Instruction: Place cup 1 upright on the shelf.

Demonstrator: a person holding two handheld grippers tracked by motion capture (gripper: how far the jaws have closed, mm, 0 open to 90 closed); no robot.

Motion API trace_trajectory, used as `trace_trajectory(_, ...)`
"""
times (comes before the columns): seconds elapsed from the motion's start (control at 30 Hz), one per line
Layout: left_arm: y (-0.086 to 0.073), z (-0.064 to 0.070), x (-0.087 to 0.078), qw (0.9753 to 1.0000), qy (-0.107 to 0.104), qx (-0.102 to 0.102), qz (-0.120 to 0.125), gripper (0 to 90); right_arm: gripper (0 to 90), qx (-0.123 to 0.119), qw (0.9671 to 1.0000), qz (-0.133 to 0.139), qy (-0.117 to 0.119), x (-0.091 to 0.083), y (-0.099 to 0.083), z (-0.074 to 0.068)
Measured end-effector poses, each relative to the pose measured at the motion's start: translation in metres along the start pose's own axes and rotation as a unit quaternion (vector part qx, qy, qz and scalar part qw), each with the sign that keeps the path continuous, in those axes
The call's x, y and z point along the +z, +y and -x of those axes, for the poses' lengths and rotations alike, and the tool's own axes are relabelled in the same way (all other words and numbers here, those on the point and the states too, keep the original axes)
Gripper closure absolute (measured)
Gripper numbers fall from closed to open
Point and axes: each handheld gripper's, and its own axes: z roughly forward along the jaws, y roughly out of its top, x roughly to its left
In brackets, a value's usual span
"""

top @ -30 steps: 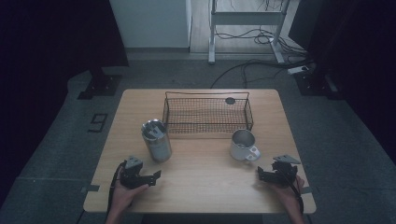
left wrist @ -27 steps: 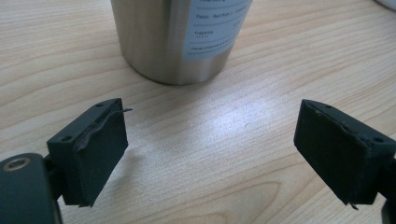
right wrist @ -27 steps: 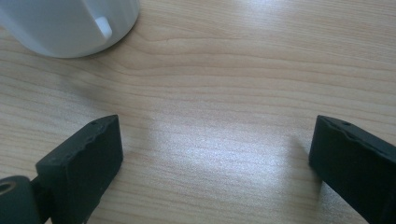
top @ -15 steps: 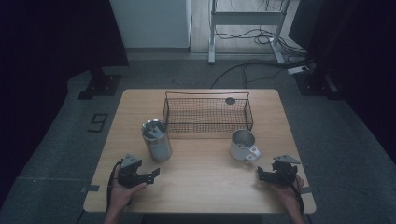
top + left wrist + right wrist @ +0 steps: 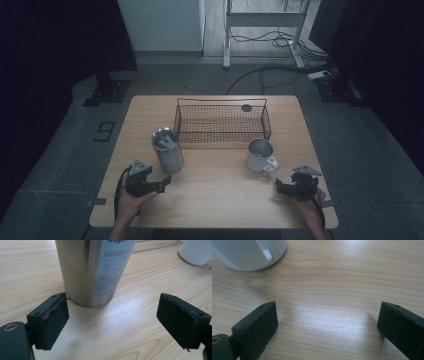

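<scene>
A tall steel tumbler (image 5: 167, 150) with a printed label stands upright on the left half of the wooden table (image 5: 220, 200). In the left gripper view the tumbler (image 5: 92, 270) rises just beyond my left gripper (image 5: 113, 322), whose jaws stand wide apart with nothing between them. From above, the left gripper (image 5: 150, 181) sits just in front of and left of the tumbler. A white mug (image 5: 261, 155) with its handle toward the front stands on the right half. My right gripper (image 5: 292, 186) rests open in front of it, and the mug (image 5: 249, 252) lies ahead and to the left of that gripper (image 5: 327, 327).
A black wire basket (image 5: 222, 122) stands at the back middle of the table, with a small dark round object (image 5: 246, 107) at its far right corner. The white mug (image 5: 197, 251) shows at the upper right in the left gripper view. Cables and stand legs lie on the floor behind.
My left gripper has edged slightly forward toward the tumbler. The right gripper, the mug and the basket have stayed put.
</scene>
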Motion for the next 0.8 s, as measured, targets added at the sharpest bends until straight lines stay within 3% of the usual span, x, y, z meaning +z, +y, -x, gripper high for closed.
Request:
trace_trajectory(0.4,0.019,-0.003,-0.005,0.9998,-0.006,-0.008,0.015,6.5,3.0,0.000,1.0000,0.000,0.000,0.000,0.000,0.000)
trace_trajectory(0.8,0.034,-0.004,-0.006,0.9998,-0.008,-0.002,0.016,3.4,3.3,0.001,1.0000,0.001,0.000,0.000,0.000,0.000)
